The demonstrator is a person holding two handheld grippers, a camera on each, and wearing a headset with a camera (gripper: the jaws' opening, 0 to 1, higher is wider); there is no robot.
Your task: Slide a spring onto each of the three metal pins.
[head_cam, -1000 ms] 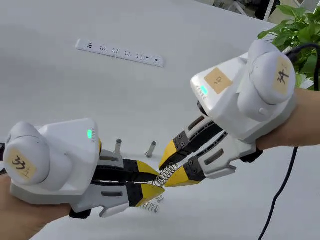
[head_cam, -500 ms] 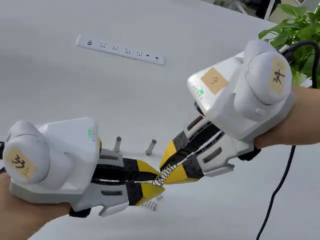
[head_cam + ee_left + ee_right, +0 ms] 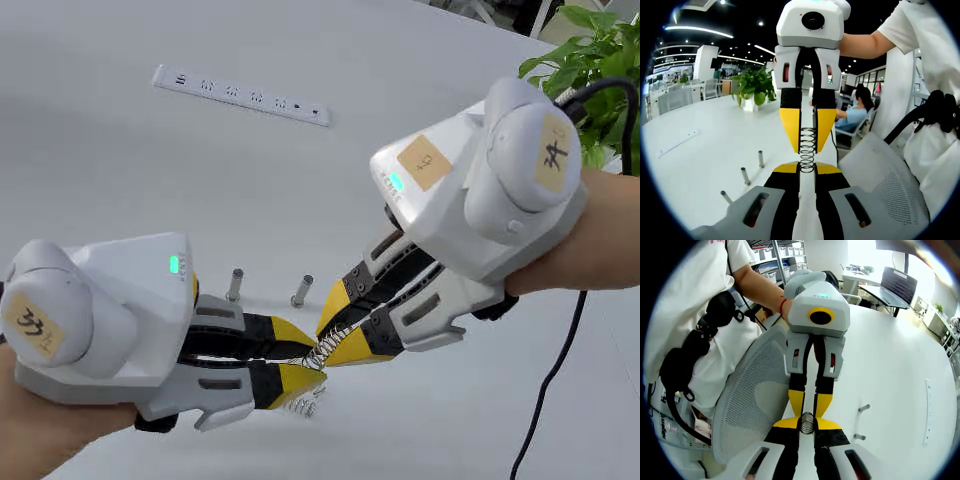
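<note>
Your left gripper (image 3: pixel 806 169) has its yellow-tipped jaws pinched tight on one end of the spring (image 3: pixel 807 159). Your right gripper (image 3: pixel 807 149) meets it nose to nose and clamps the other end, so the spring hangs stretched between the two sets of tips, clear of the white table (image 3: pixel 150 190). In the right gripper view you look down the coil's open end, which sits between that gripper's own tips. Just beside the spring, on your side of it, a second spring (image 3: pixel 302 403) lies loose on the table. Near the spring on its far side, the three metal pins (image 3: pixel 745 176) stand on end in a short row, apart from one another, their shafts bare. Well beyond the spring, past the pins, a white power strip (image 3: pixel 240 95) lies flat. A green plant (image 3: pixel 592 45) sits far from the spring, behind your right hand (image 3: pixel 600 235). A grey mesh chair back (image 3: pixel 752 405) stands off the table's edge.
</note>
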